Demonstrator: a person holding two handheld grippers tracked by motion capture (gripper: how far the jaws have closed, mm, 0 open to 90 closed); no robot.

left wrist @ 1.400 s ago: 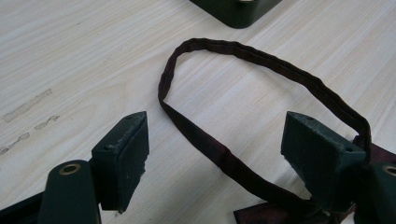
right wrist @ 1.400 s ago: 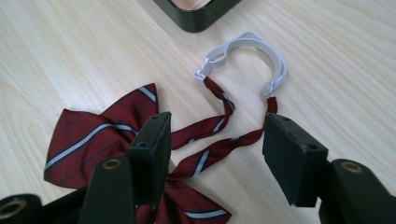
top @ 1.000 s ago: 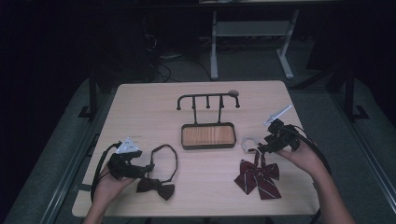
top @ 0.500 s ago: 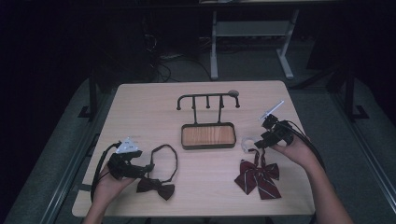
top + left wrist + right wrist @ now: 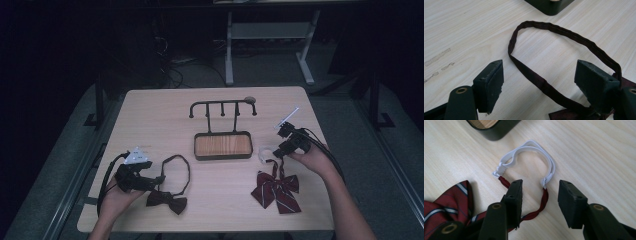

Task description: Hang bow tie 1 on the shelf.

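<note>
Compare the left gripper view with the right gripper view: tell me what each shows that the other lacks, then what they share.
Left gripper view alone: the dark strap loop of the dark bow tie, lying on the wood between the open left tongs.

Right gripper view alone: the white elastic band joined to red straps of the striped red bow tie; one strap lies between the right tongs, which have just been closing without pressing it.

Both: the light wooden table and a corner of the dark tray.

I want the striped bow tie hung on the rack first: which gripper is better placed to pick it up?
The right gripper: its jaws, just closing, straddle the red strap of the striped bow tie, pads not yet pressing. The left gripper sits by the dark bow tie.
</note>
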